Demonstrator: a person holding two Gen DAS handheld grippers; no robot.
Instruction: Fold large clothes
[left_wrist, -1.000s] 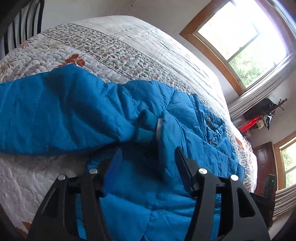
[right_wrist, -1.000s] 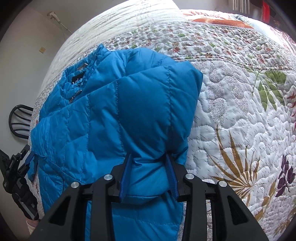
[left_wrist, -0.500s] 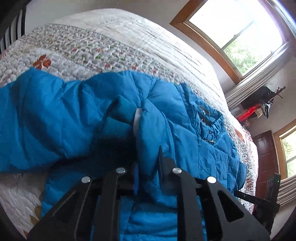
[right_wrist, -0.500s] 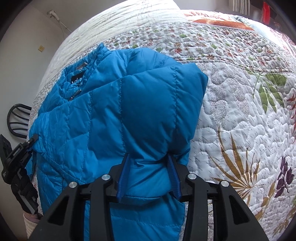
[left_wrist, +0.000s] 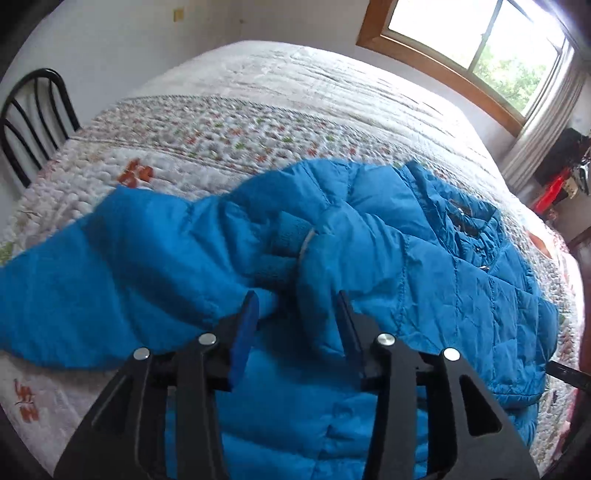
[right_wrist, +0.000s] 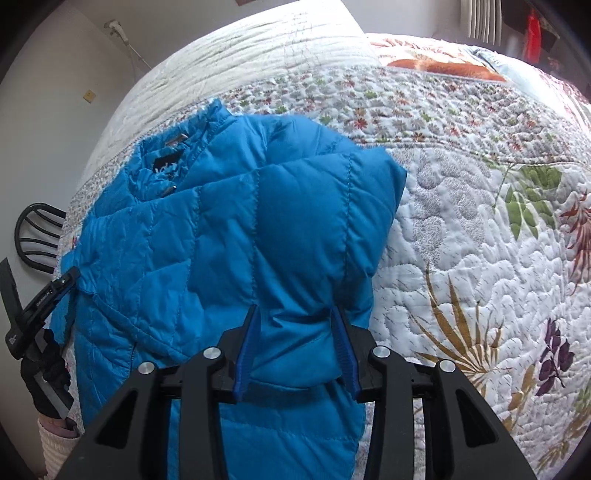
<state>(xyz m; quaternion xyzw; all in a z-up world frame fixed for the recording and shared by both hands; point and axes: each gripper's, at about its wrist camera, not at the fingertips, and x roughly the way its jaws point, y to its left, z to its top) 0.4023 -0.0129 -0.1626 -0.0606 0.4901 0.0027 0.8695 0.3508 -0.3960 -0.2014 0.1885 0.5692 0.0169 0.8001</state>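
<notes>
A blue puffer jacket (left_wrist: 424, 280) lies on the quilted bed, collar towards the window. In the left wrist view one sleeve stretches left, and its fleecy cuff (left_wrist: 284, 240) is bunched at the middle. My left gripper (left_wrist: 299, 314) hovers over that bunch. Its jaws are opening, with loose folds between them that the pads do not pinch. In the right wrist view the jacket (right_wrist: 207, 236) has its other sleeve folded over the body. My right gripper (right_wrist: 295, 325) is shut on that sleeve's end, slightly lifted. The left gripper (right_wrist: 48, 295) shows at the jacket's left edge.
A floral quilt (right_wrist: 480, 240) covers the whole bed (left_wrist: 258, 110). A black metal chair (left_wrist: 33, 118) stands by the bed's left side. A wood-framed window (left_wrist: 480, 48) is on the far wall, and red and dark items (left_wrist: 554, 184) sit beneath it.
The left jaws closed on the jacket fabric near the cuff, then spread apart again, and that view swung so the chair shows. The right gripper lifted a little with the sleeve held.
</notes>
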